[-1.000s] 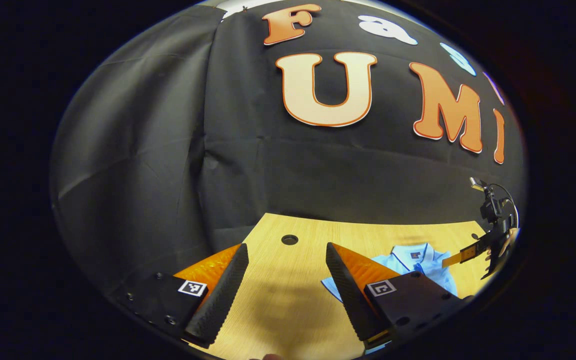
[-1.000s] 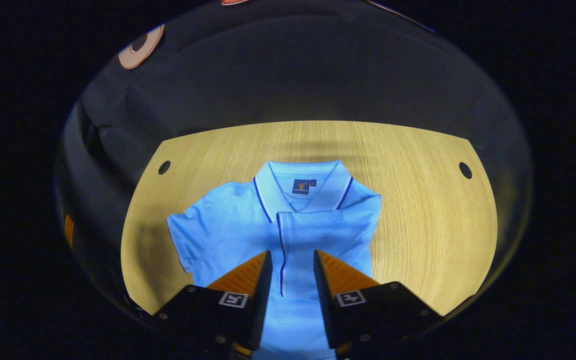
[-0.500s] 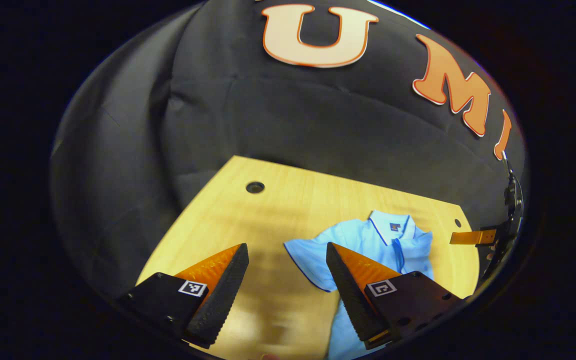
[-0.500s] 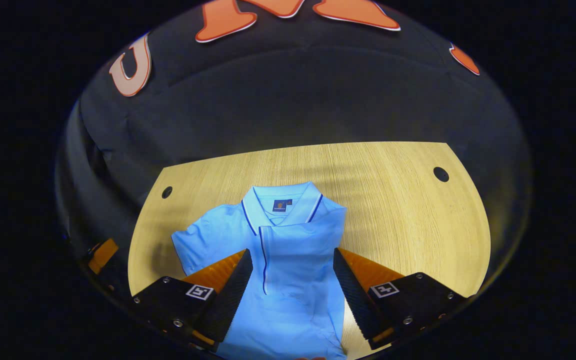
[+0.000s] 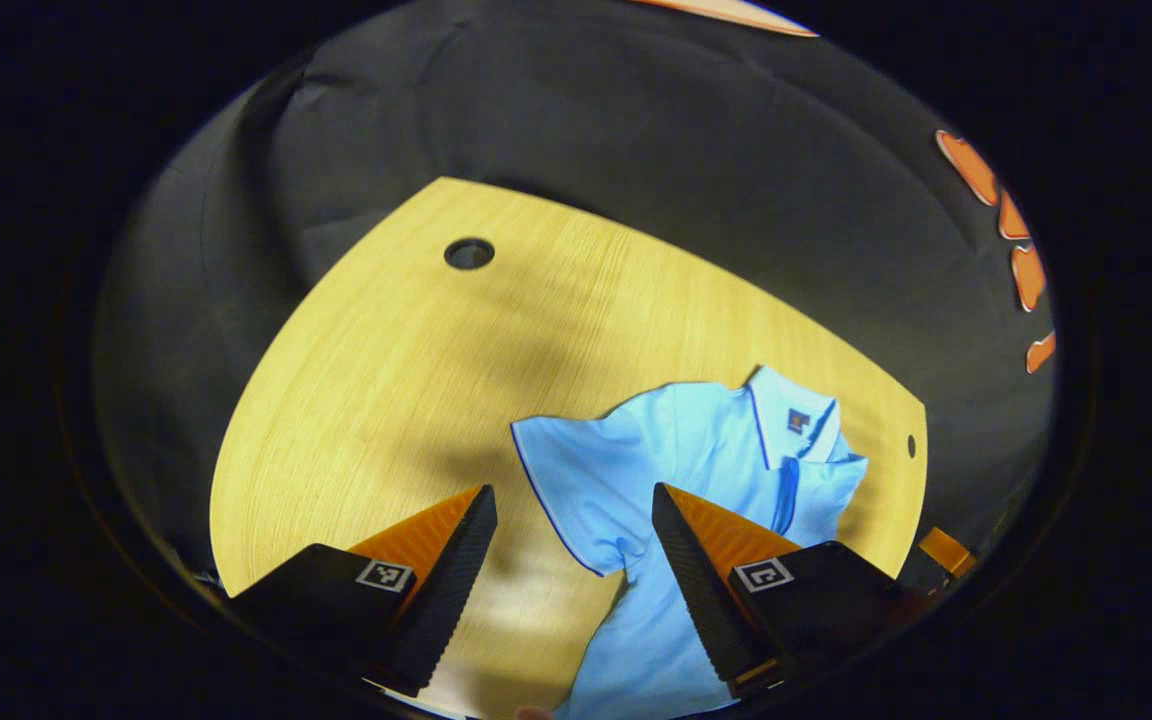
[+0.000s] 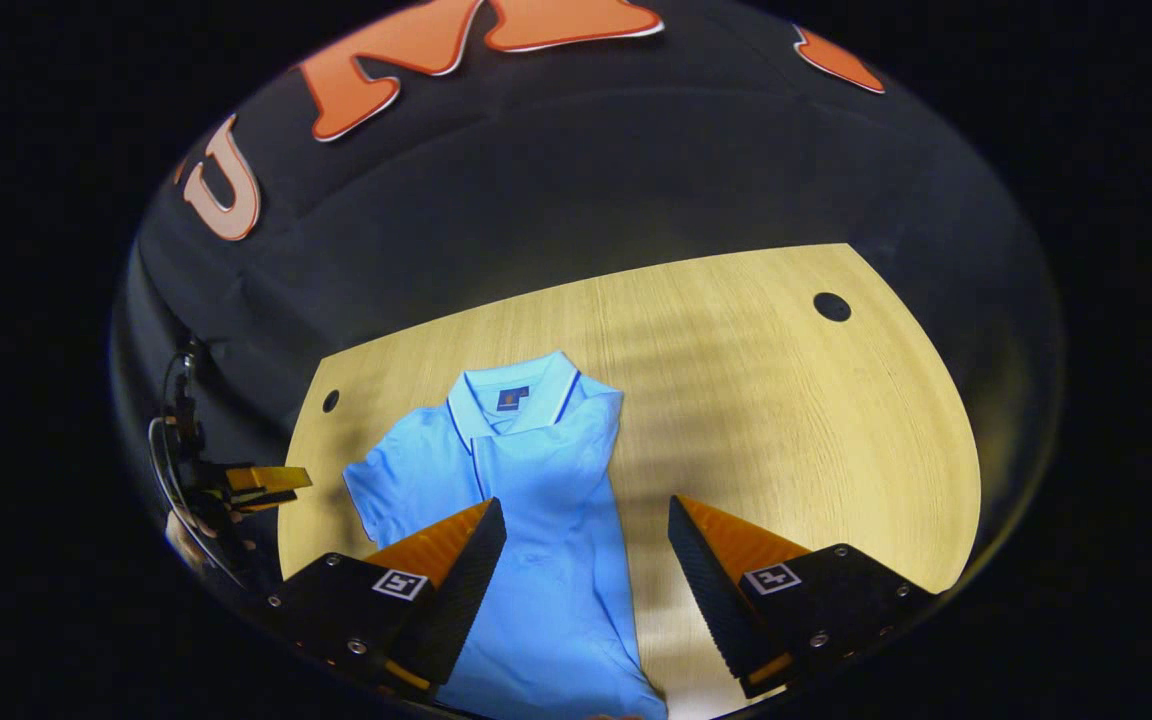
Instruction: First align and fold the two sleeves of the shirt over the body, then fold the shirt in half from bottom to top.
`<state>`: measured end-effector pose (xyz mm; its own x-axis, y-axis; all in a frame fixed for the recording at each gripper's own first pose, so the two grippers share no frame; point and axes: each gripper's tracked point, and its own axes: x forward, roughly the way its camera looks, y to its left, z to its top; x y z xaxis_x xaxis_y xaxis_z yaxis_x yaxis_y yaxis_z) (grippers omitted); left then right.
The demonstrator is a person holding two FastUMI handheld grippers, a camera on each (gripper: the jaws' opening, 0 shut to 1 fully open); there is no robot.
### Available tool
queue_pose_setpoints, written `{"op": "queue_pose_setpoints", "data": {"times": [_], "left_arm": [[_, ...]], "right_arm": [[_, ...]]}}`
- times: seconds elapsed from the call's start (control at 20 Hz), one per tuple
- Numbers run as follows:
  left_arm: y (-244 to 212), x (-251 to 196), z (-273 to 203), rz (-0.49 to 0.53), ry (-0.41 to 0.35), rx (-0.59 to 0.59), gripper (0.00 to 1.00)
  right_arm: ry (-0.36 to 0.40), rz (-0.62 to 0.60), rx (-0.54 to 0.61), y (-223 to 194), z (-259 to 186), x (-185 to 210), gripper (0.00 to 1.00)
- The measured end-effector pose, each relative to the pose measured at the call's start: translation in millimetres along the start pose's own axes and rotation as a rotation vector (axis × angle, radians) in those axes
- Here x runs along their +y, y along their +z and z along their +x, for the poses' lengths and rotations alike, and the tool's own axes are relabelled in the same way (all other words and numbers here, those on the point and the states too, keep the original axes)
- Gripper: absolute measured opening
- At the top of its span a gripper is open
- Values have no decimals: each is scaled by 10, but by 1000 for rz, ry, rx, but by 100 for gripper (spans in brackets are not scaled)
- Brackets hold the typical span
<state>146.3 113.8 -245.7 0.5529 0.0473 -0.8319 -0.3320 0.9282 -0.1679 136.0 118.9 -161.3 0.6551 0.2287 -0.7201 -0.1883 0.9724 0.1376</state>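
Left gripper [image 5: 574,560]: spread wide, holding nothing, hovering over the unfolded left sleeve [image 5: 576,480], just ahead between its fingers. Right gripper [image 6: 586,570]: also wide and empty, above the shirt [image 6: 526,520] lower body. Shirt flat on the worktop [image 6: 786,420], collar [image 6: 511,395] toward the far wall, long axis running from near edge to far; right sleeve already laid over the body. Left gripper judged the nearer one for the remaining sleeve. Compared with a second ago: left view swung down from the wall onto the sleeve; right gripper opened from narrow to wide and drew back.
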Motion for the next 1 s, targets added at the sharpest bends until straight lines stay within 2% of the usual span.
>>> {"op": "queue_pose_setpoints", "data": {"times": [0.25, 0.45, 0.65, 0.75, 0.9, 1.0], "left_arm": [[-222, 48, 534, -61, 53, 144, 100], [-262, 155, 708, -58, 113, 183, 99], [-242, 171, 721, -51, 137, 171, 98], [-245, 205, 747, -38, 182, 178, 96], [-235, 163, 759, -28, 194, 174, 82], [-227, 149, 757, -34, 185, 170, 50]], "right_arm": [[-17, 67, 39, -166, 11, -295, 99], [-20, 91, 55, -258, -10, -399, 99], [-25, 106, 62, -306, -17, -476, 99], [-26, 121, 73, -367, -30, -511, 99], [-31, 135, 94, -479, -21, -563, 99], [-36, 143, 96, -520, -19, -602, 99]]}}
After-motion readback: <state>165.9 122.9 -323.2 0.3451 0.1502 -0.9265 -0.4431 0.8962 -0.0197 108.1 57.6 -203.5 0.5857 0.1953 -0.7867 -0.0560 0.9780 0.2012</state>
